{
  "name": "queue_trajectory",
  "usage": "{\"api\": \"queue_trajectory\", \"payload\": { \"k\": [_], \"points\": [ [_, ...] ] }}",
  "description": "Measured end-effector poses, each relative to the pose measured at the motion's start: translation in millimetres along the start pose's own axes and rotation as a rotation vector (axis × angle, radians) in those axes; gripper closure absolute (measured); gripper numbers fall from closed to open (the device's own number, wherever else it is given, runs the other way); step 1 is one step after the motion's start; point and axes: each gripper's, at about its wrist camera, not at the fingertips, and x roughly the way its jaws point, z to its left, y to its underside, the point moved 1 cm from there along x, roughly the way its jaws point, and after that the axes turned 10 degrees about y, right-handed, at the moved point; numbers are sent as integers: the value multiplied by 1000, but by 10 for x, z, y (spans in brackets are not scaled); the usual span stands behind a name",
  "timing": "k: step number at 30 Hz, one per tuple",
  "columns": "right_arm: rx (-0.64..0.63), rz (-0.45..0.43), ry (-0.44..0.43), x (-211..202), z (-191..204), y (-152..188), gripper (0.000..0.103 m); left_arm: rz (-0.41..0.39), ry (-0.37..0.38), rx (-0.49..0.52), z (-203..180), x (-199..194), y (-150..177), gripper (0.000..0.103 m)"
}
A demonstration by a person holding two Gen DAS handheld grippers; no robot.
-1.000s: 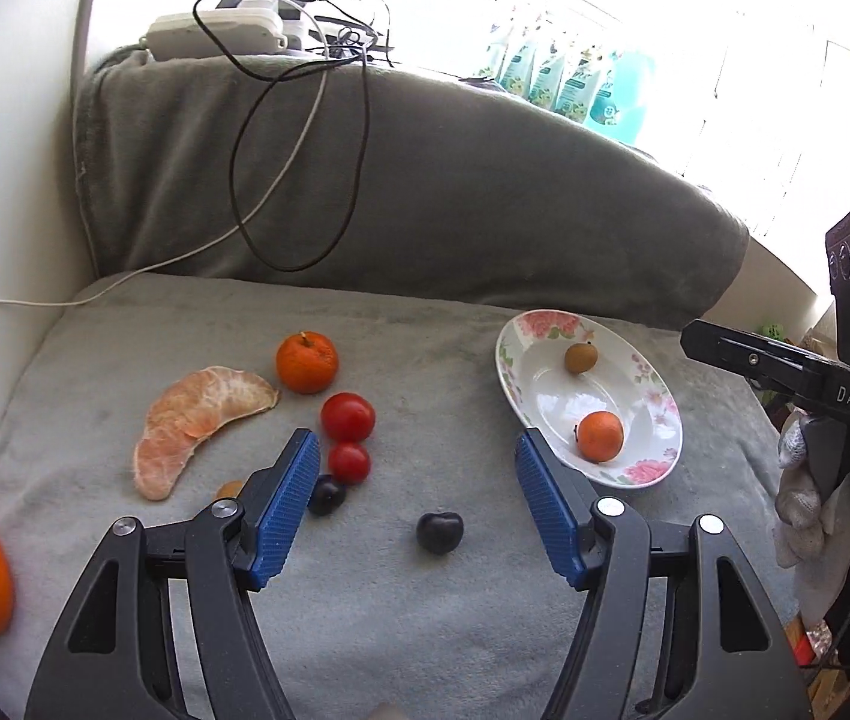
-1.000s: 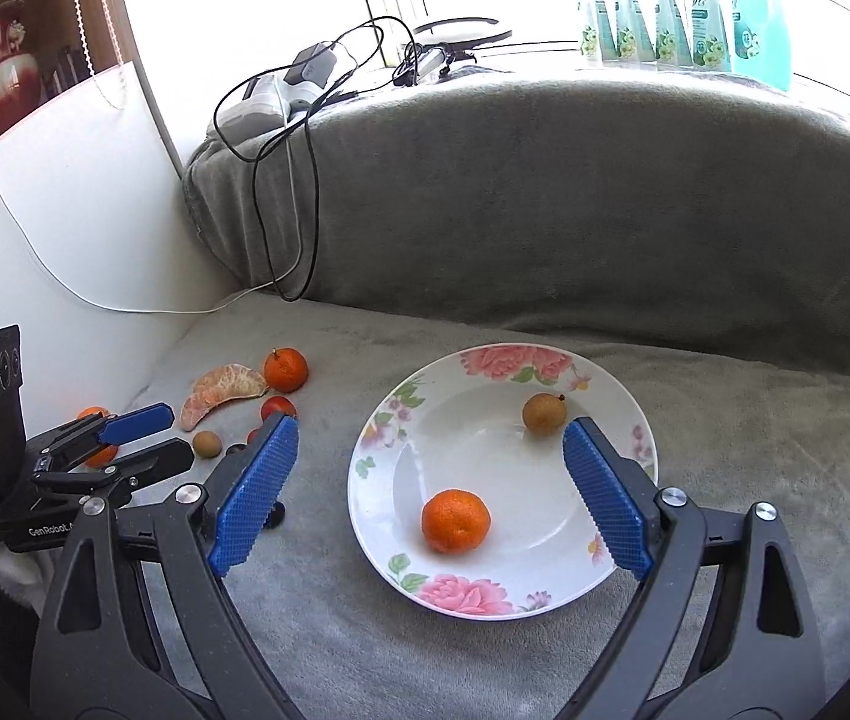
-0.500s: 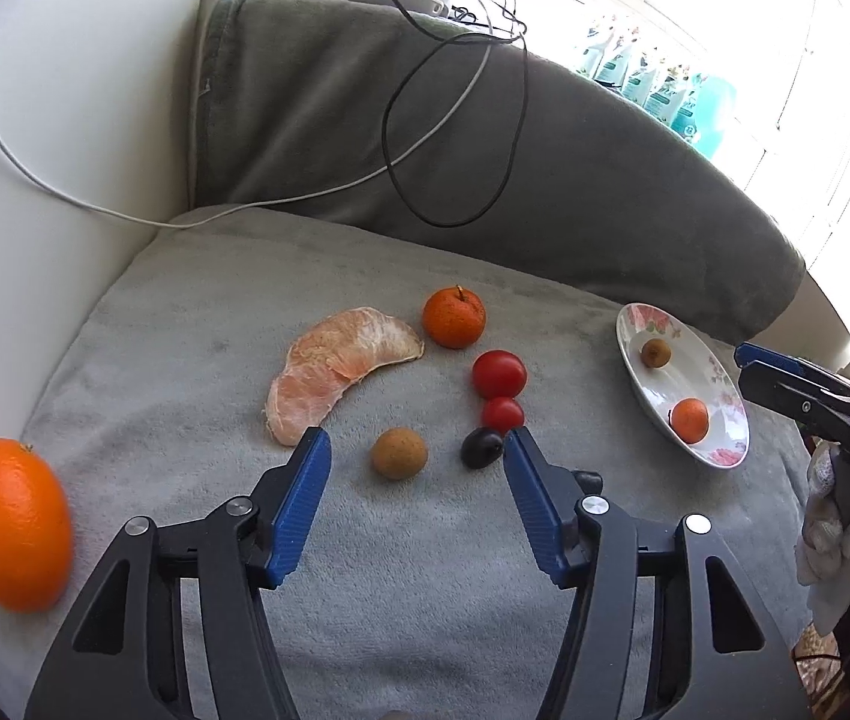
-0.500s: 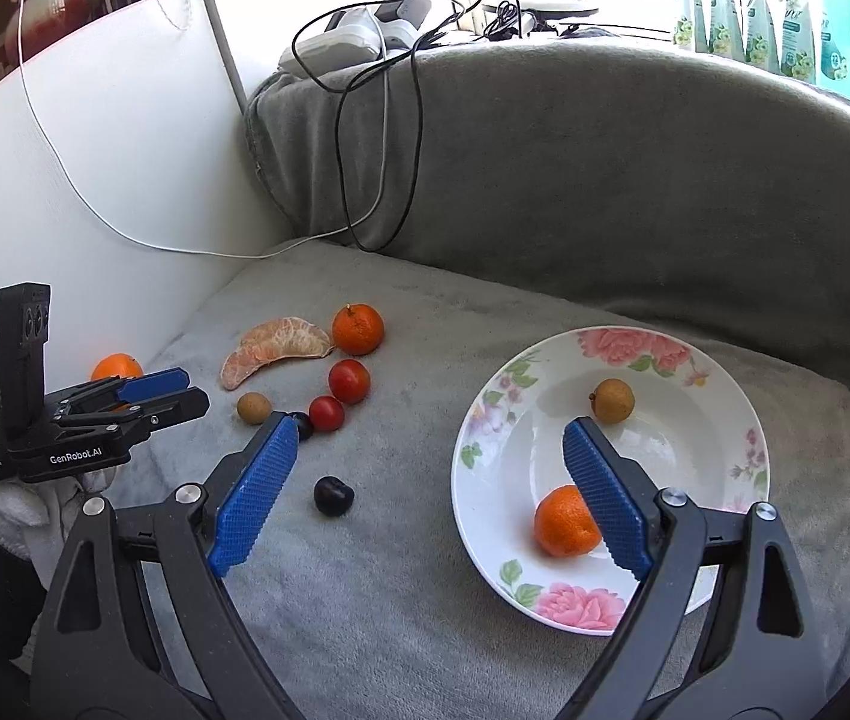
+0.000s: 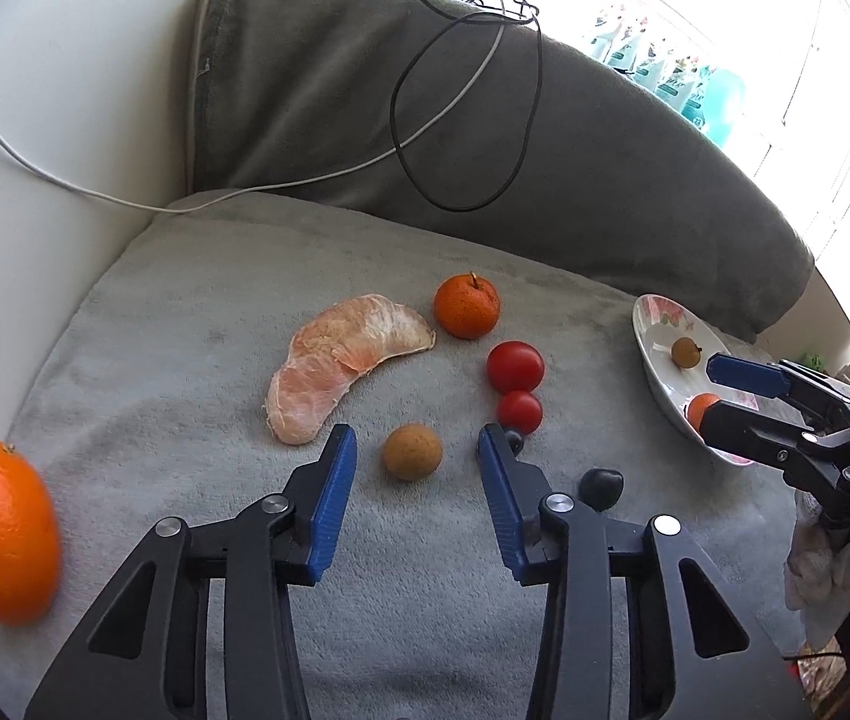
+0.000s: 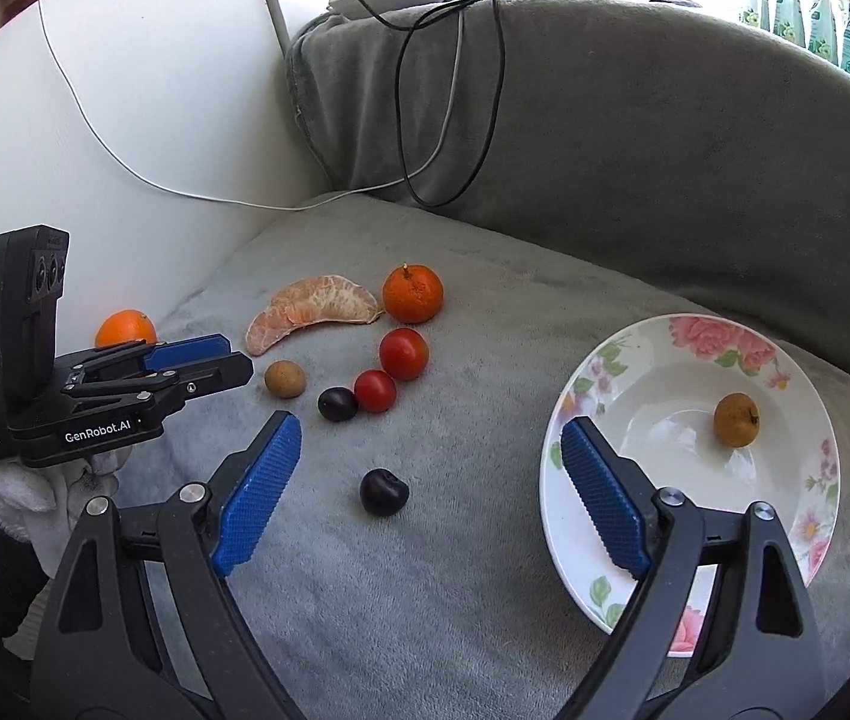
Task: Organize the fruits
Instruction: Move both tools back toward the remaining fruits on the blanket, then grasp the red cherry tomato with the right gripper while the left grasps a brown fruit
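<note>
Grey blanket: left gripper fingers closing around brown fruit.

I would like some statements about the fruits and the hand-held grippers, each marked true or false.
1. The small brown fruit lies between the left hand-held gripper pads. True.
2. The floral plate is empty. False: it holds a brown fruit and a mandarin.
3. The peeled segments lie on the plate. False: on the grey blanket.
4. The right hand-held gripper holds nothing. True.
</note>
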Motion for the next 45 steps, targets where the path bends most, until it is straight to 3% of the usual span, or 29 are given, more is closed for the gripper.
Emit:
{"api": "queue_trajectory", "payload": {
  "k": [1,3,7,11,24,33,45],
  "points": [
    [-1,4,-2,26,9,-15,12,5,0,3,-1,18,5,64],
    [-6,17,-9,88,31,-42,24,12,2,5,1,49,11,68],
    [15,57,-34,236,50,-87,25,18,10,2,8,75,16,68],
    [41,110,-70,398,83,-139,37,29,16,3,21,114,31,70],
    [185,265,-149,886,101,-246,59,56,23,12,16,226,39,71],
    [261,303,-190,1081,88,-230,61,64,20,12,31,271,11,73],
    [201,310,-147,1125,245,-270,68,84,-9,13,30,401,4,73]
  ]
}}
